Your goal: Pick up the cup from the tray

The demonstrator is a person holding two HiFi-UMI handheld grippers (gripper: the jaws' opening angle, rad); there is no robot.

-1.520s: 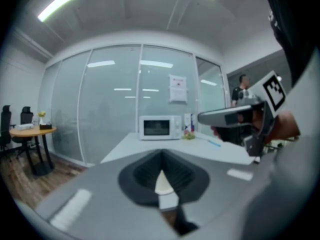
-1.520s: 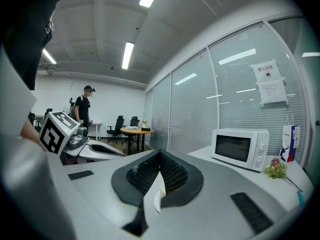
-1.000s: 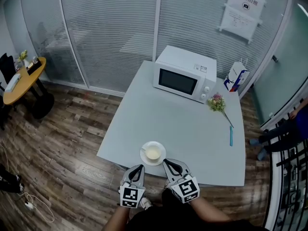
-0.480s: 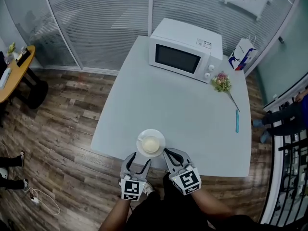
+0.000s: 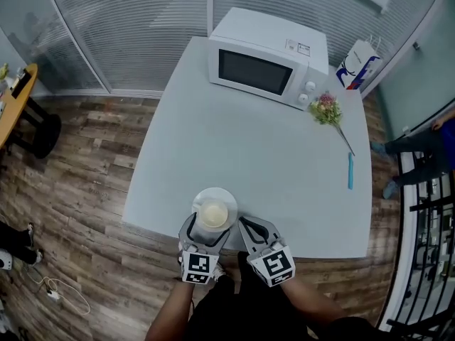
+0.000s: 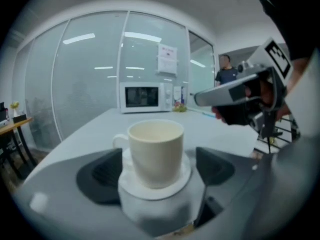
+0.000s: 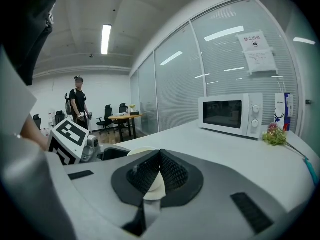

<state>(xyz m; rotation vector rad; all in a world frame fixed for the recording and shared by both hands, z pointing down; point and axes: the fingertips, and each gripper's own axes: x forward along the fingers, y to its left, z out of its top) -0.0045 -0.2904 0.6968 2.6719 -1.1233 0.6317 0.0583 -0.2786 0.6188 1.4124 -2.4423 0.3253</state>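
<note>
A cream cup (image 5: 214, 213) stands upright on a white saucer (image 5: 199, 196) near the front edge of the pale grey table (image 5: 256, 148). My left gripper (image 5: 208, 229) reaches around it from the front, its jaws opening wide. In the left gripper view the cup (image 6: 156, 150) sits between the dark pads (image 6: 100, 176), handle to the left, and neither pad touches it. My right gripper (image 5: 247, 226) hovers just right of the saucer with its jaws shut and empty. In the right gripper view the ribbed pads (image 7: 172, 173) meet, and the cup's rim (image 7: 139, 151) shows behind them.
A white microwave (image 5: 266, 69) stands at the table's far side, with a blue-and-white carton (image 5: 355, 64) to its right. A small flower sprig (image 5: 327, 109) and a blue pen (image 5: 350, 171) lie at the right. Wooden floor surrounds the table; a person (image 7: 78, 101) stands far off.
The left gripper moved forward over the table edge, and its jaws went from shut to wide apart on either side of the cup. The right gripper stayed shut beside it.
</note>
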